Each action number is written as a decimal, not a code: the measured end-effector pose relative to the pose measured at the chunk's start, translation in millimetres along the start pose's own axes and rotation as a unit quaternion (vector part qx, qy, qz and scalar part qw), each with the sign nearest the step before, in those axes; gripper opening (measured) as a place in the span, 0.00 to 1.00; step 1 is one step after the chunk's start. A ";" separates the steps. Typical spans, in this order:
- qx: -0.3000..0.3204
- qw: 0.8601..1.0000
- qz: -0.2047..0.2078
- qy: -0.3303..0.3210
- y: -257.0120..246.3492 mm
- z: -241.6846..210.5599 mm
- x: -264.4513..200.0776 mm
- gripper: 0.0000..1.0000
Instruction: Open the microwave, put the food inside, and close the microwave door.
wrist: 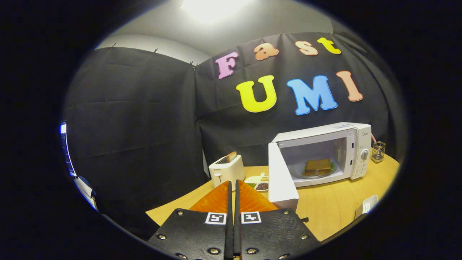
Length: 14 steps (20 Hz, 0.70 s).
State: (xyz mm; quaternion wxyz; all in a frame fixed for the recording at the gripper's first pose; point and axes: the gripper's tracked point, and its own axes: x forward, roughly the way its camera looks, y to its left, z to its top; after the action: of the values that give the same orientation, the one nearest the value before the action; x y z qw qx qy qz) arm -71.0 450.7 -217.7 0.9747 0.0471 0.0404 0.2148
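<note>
Gripper point(233, 187) fingers pressed together, holding nothing, well short of the microwave point(325, 153) at 2 o'clock, whose door point(281, 180) stands open with the food point(317, 166) already on the plate inside, leaving only door closure outstanding.

White microwave point(325, 151) stands door point(281, 180) open, brown food point(317, 166) plated inside.
</note>
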 end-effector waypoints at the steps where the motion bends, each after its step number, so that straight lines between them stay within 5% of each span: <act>1: 0.003 1.000 -0.006 -0.004 -8.4 3.5 -1.6 0.01; 14: 0.014 0.991 -0.131 -0.027 -135.7 11.1 -18.4 0.01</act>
State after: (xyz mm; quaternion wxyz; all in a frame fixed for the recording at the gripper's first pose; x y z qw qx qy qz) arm -30.2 319.6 -220.4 0.9944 0.0606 0.0226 0.0836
